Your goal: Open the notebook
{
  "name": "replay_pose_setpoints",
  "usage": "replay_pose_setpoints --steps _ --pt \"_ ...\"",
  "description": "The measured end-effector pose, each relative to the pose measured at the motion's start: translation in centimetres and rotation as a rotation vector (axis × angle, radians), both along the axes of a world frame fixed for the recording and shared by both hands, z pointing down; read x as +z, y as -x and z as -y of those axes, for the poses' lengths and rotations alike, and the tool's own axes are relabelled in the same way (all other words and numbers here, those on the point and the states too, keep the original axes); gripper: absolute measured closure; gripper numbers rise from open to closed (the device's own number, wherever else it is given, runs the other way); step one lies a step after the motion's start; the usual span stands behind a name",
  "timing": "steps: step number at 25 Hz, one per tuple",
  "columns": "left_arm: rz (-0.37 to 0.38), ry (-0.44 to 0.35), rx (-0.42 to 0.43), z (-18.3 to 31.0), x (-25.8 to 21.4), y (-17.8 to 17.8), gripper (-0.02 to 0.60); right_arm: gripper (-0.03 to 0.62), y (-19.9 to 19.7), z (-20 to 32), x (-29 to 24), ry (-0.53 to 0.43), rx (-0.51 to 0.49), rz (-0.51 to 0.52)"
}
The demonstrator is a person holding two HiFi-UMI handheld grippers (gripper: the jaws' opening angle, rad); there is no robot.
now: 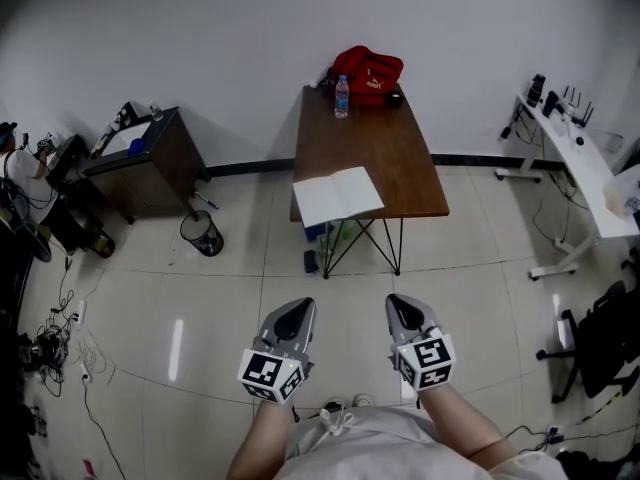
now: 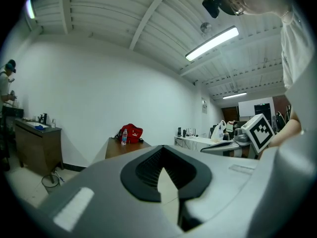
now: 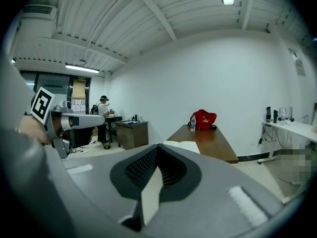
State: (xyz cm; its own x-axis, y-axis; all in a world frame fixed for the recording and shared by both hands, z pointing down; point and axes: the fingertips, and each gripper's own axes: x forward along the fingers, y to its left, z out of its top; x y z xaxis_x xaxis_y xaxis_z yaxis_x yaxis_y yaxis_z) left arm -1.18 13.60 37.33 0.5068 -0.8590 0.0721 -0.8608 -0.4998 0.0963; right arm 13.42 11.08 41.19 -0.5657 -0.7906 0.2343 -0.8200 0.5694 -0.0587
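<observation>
The notebook [image 1: 337, 195] lies open, white pages up, on the near left corner of the brown table [image 1: 385, 148]; in the right gripper view the notebook [image 3: 182, 146] shows on the table's near end. Both grippers are held low by the person's body, well short of the table, over the tiled floor. My left gripper [image 1: 296, 313] and right gripper [image 1: 403, 309] point toward the table, each with its jaws together and nothing held. The left gripper view shows only the table [image 2: 124, 148] edge-on; the notebook is hidden there.
A red bag [image 1: 367, 74] and a water bottle [image 1: 342, 98] stand at the table's far end. A dark cabinet [image 1: 145, 163] and a wire bin [image 1: 202, 233] are to the left, a white desk [image 1: 580, 168] and a chair [image 1: 610, 333] to the right. Cables [image 1: 60, 338] lie on the floor at left.
</observation>
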Motion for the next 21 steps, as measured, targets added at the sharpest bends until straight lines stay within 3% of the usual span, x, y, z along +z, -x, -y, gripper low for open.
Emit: replay_pose_setpoints --steps 7,21 --pt "-0.008 0.003 0.001 -0.5 -0.2 -0.5 0.577 0.592 -0.1 -0.5 -1.0 0.0 0.004 0.056" --pt "0.006 -0.012 0.013 -0.8 -0.7 -0.4 0.577 0.591 -0.1 -1.0 -1.4 -0.014 0.007 0.052"
